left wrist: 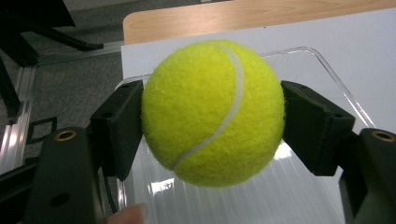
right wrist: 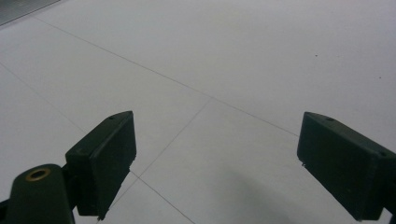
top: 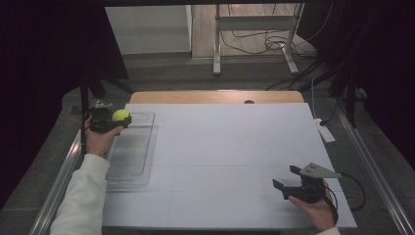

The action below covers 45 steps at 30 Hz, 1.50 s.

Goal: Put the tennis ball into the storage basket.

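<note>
A yellow tennis ball (top: 120,115) (left wrist: 213,112) is clamped between the two black pads of my left gripper (top: 119,119) (left wrist: 212,123), which holds it in the air over the far end of a clear plastic tray (top: 128,152) (left wrist: 322,65) at the table's left side. Both pads press on the ball's sides. My right gripper (top: 288,177) (right wrist: 215,163) rests low at the near right of the white table top (top: 230,147), its jaws wide apart with nothing between them, pointing left across the bare white surface (right wrist: 224,70).
A white power strip (top: 324,130) lies at the table's right edge. A wooden table edge (top: 215,96) runs along the far side. Metal rails (top: 58,181) flank the table, and a cable (top: 355,188) trails from the right gripper.
</note>
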{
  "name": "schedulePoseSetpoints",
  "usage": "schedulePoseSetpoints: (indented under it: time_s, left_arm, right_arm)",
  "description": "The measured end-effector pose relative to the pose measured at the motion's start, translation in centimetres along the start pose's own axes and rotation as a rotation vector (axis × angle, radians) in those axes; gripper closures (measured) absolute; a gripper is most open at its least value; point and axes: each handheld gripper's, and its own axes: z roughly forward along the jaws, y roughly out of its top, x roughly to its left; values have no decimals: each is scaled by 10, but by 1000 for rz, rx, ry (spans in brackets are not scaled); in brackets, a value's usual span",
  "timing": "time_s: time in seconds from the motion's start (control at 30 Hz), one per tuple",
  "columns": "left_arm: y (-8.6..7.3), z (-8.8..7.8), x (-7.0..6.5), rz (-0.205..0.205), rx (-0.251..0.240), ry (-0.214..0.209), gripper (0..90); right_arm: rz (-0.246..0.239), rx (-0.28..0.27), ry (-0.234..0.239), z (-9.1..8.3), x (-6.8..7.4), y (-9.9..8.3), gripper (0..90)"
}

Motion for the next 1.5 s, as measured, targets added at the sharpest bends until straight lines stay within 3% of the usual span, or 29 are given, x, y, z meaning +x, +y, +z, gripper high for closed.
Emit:
schedulePoseSetpoints:
  time_s: [0.5, 1.5]
  left_arm:
    - [3, 14, 1, 7, 45, 21, 267]
    - [-6, 23, 5, -6, 84, 29, 267]
  right_arm:
    - [0, -2, -1, 0, -1, 0, 119]
    - [-1, 1, -1, 0, -1, -1, 119]
